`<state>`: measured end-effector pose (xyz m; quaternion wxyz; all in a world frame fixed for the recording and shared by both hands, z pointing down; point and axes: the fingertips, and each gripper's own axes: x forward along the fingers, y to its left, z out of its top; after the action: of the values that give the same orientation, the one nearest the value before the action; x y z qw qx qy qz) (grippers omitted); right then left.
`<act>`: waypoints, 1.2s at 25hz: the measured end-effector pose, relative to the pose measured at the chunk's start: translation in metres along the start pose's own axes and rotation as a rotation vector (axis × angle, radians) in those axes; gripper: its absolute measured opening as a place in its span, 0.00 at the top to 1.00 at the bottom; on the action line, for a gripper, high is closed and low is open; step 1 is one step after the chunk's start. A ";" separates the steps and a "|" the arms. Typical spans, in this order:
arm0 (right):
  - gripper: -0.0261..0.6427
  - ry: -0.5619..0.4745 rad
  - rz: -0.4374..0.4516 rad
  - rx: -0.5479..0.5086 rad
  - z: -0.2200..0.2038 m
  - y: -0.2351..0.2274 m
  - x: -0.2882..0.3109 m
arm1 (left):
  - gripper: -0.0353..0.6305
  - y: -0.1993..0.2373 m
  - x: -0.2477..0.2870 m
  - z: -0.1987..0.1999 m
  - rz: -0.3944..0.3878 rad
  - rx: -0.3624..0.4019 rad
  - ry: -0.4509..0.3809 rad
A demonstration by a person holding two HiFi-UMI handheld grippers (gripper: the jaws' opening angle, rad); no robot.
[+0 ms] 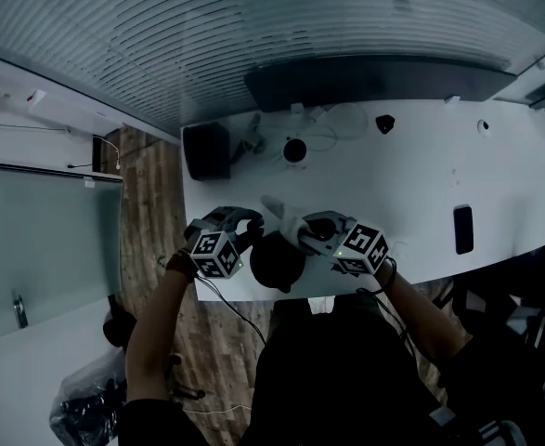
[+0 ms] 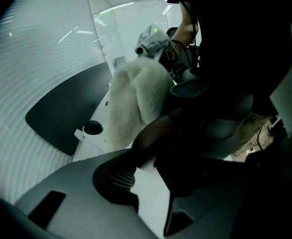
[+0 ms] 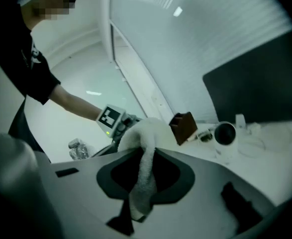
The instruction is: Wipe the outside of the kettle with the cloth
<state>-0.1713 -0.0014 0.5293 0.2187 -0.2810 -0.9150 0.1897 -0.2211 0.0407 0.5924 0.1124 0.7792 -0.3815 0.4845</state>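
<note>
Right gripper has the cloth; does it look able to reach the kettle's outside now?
Probably yes. The right gripper pinches the cloth right beside the kettle, which the left gripper seems to hold by its handle; nothing shows between them.

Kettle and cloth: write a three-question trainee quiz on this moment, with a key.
1. True or false: the right tongs are empty.
2. Fill in: the cloth is ___ in colour.
3. What do the left tongs grip? A) the cloth; B) the kettle, by its handle; C) nothing.
Key: 1 false, they clamp the cloth; 2 white; 3 B.
</note>
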 end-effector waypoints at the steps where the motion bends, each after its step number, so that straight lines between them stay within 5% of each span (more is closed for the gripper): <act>1: 0.89 0.008 0.036 -0.051 0.012 0.011 0.004 | 0.75 0.000 0.001 0.001 -0.017 0.023 0.002; 5: 0.89 0.095 0.071 -0.116 -0.001 0.013 0.039 | 0.75 0.000 0.006 0.005 -0.080 0.118 0.026; 12: 0.89 0.276 -0.033 0.189 -0.108 -0.063 0.056 | 0.76 -0.002 0.008 0.008 -0.118 0.175 0.036; 17: 0.89 0.080 0.031 0.088 -0.016 -0.028 0.038 | 0.76 -0.001 0.008 0.006 -0.117 0.185 0.035; 20: 0.89 0.091 0.116 -0.025 0.011 0.003 0.054 | 0.76 -0.002 0.007 0.006 -0.125 0.191 0.039; 25: 0.89 0.151 0.102 0.151 -0.027 -0.029 0.071 | 0.75 0.002 0.012 0.004 -0.110 0.169 0.036; 28: 0.89 0.311 0.020 0.176 -0.085 -0.056 0.070 | 0.75 0.001 0.012 0.009 -0.093 0.196 0.051; 30: 0.89 0.306 -0.044 0.198 -0.101 -0.069 0.055 | 0.75 -0.001 0.014 0.012 -0.080 0.195 0.061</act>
<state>-0.1907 0.0012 0.6622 0.3861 -0.2637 -0.8538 0.2291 -0.2092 0.0284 0.5981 0.0667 0.7859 -0.2975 0.5379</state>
